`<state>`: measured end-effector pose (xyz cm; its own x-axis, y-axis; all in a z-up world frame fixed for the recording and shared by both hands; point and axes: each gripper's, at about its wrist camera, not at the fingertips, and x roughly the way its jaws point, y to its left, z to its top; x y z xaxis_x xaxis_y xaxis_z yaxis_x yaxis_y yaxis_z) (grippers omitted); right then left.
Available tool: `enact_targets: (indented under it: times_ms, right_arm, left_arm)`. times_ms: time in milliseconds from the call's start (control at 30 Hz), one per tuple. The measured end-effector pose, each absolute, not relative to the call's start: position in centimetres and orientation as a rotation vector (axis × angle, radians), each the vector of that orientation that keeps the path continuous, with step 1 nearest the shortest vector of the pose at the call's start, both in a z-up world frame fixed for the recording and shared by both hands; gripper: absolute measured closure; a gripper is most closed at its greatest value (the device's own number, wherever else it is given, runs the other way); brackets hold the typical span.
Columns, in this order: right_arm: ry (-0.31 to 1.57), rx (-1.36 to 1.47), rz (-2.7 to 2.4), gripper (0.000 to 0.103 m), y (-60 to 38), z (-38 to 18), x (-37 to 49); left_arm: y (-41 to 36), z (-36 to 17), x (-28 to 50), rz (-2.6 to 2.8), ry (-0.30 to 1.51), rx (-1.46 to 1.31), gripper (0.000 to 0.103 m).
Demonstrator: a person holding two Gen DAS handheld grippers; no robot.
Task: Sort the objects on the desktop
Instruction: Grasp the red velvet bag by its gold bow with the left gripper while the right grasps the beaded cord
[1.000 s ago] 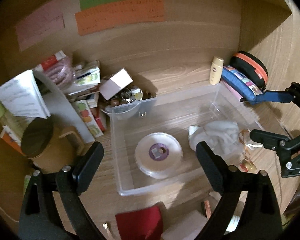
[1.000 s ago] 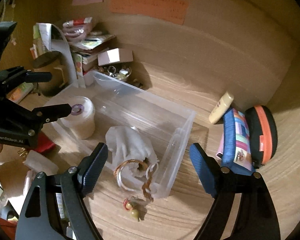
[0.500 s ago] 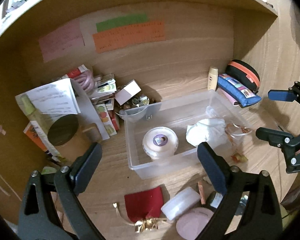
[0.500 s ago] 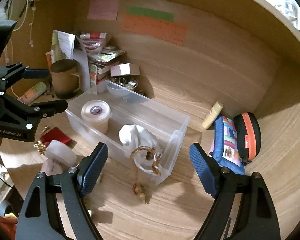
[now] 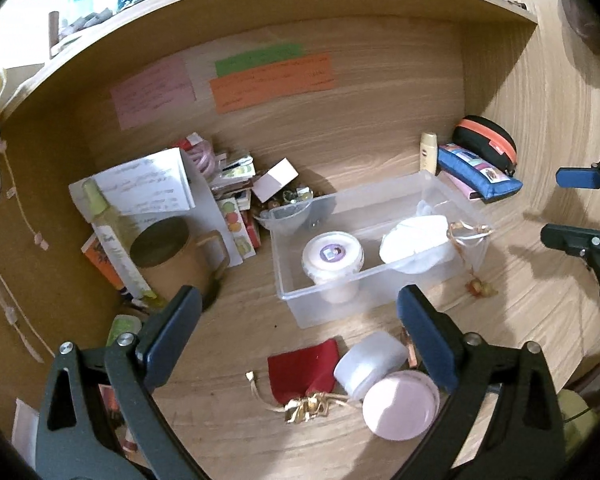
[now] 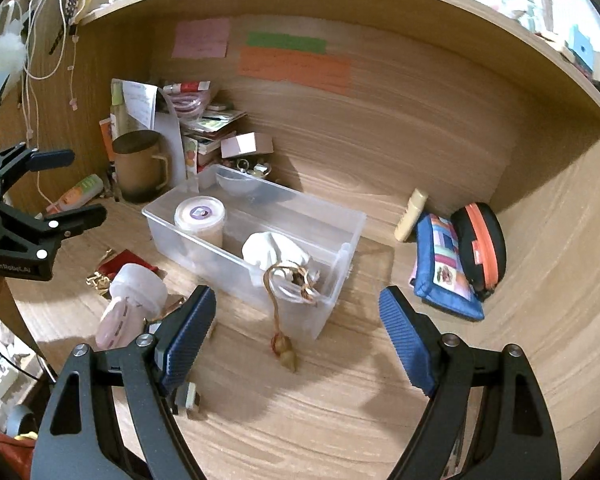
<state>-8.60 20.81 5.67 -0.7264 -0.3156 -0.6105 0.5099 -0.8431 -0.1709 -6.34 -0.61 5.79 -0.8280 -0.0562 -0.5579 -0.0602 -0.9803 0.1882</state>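
Clear bin (image 5: 320,312) holds a jar (image 5: 332,254) and white pouch (image 5: 416,242).

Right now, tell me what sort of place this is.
Most likely a home desk set in a wooden alcove under a shelf. Paper notes are stuck on the back wall, a mug and stacked booklets crowd the left corner, and a clear bin holds sorted items.

only readable thing is "GenRobot.AI" on the left gripper (image 6: 86,184) body, off left of the right gripper's (image 6: 298,320) tongs; the sticky notes (image 6: 294,65) are too blurry
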Motion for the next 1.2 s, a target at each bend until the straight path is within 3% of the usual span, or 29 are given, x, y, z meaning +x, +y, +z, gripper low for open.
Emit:
enact_targets:
  times_ms: [267, 567, 1200]
  right_arm:
    - [0.418, 0.841, -2.52, 0.021, 22.0, 4.2, -8.2]
    - [0.367, 0.977, -2.483, 0.021, 22.5, 0.4, -10.4]
    - [0.351, 1.095, -2.357, 0.021, 21.5, -5.6, -13.4]
  left_arm:
    - [-4.0, 4.3, -5.8, 3.011, 0.189, -0.998, 0.003]
    - [-8.0, -1.2, -6.3, 2.956, 0.036, -1.233, 0.003]
    - [-6.4, -7.3, -10.2, 2.766, 0.118, -1.431, 0.003]
